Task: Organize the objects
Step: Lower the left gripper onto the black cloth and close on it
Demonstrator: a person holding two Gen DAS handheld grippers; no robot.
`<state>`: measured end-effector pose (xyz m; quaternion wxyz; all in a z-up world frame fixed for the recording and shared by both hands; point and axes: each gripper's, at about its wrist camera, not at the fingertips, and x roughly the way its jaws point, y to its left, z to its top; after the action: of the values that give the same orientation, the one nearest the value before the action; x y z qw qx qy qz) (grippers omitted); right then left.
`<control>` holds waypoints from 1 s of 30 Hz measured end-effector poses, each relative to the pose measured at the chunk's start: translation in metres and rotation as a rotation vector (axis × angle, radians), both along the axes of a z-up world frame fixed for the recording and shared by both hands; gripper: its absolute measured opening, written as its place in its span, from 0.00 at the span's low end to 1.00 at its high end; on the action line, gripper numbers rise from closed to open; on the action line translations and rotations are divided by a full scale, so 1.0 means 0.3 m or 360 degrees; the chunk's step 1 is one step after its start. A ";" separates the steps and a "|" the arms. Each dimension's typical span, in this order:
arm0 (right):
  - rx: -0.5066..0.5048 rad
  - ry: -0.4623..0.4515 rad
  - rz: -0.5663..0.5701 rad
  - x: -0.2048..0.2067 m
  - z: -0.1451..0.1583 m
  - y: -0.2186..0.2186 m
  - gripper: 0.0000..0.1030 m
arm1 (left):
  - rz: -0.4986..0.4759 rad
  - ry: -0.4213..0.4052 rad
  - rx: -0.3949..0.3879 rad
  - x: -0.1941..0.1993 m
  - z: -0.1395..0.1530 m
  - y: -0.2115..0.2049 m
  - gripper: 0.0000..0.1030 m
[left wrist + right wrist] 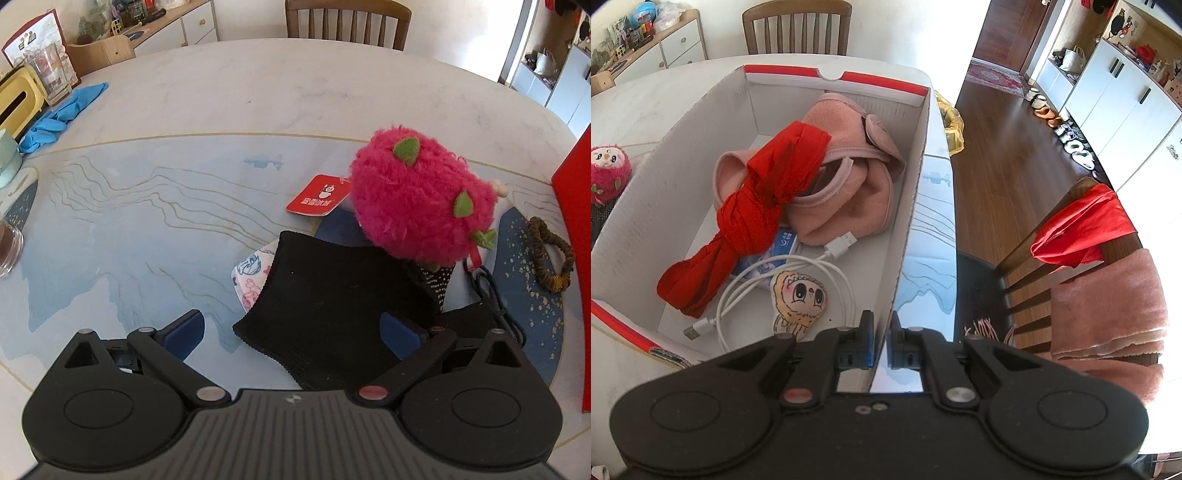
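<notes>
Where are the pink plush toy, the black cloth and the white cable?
pink plush toy [417, 195], left wrist view, its furry body
black cloth [332, 306], left wrist view, its middle
white cable [798, 269], right wrist view, a coiled loop

Your right gripper [881, 341] is clamped shut on the near right wall of the white box [908, 221], one pad inside, one outside. Ahead and left of the fingers, inside the box: a cartoon-face charm [799, 295] just beside the inner finger, a coiled white USB cable [790, 280] around it, a knotted red cloth [753, 218] further ahead, lying over a pink fleece garment [849, 192] and a blue-white packet [775, 254]. Far left, outside the box, a pink plush toy [607, 170]. To the right, a chair [1052, 258] draped with red and pink fabric.
</notes>
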<state>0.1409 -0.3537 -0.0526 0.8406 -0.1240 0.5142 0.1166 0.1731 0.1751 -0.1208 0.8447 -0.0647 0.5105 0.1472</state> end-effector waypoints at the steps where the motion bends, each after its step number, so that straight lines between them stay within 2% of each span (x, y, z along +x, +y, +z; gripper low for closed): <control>1: -0.0001 0.0000 0.0000 0.000 0.000 0.001 0.05 | -0.0008 -0.0001 0.0008 0.000 -0.002 -0.003 0.97; 5: -0.0003 0.0000 0.0000 0.001 0.000 0.003 0.05 | -0.0059 0.0012 0.0046 0.004 -0.007 -0.017 0.85; 8: -0.0003 0.0000 -0.0001 0.000 0.000 0.001 0.05 | -0.0097 0.0000 0.0034 0.006 0.000 -0.028 0.71; 10: -0.0002 0.0001 0.0000 0.001 0.000 0.003 0.05 | -0.0137 -0.0004 0.0048 0.008 0.007 -0.043 0.56; 11: -0.0001 0.0001 -0.0001 0.001 0.000 0.004 0.05 | -0.0155 -0.0004 0.0058 0.008 0.010 -0.051 0.52; 13: -0.0002 0.0004 -0.0001 0.003 -0.002 0.008 0.05 | -0.0202 -0.0009 0.0084 0.009 0.015 -0.066 0.32; 16: -0.0002 0.0004 -0.0001 0.001 -0.002 0.005 0.05 | -0.0240 -0.0026 0.0075 0.009 0.024 -0.079 0.10; 19: 0.0002 0.0004 -0.0003 0.003 -0.004 0.009 0.05 | -0.0242 -0.0049 0.0016 -0.001 0.043 -0.075 0.05; 30: 0.0001 0.0013 0.0000 0.006 -0.014 0.016 0.05 | -0.0317 -0.0134 -0.0082 -0.068 0.148 -0.090 0.03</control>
<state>0.1429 -0.3489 -0.0567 0.8385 -0.1232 0.5177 0.1174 0.1527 0.1481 -0.0765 0.8739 -0.0415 0.4820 0.0465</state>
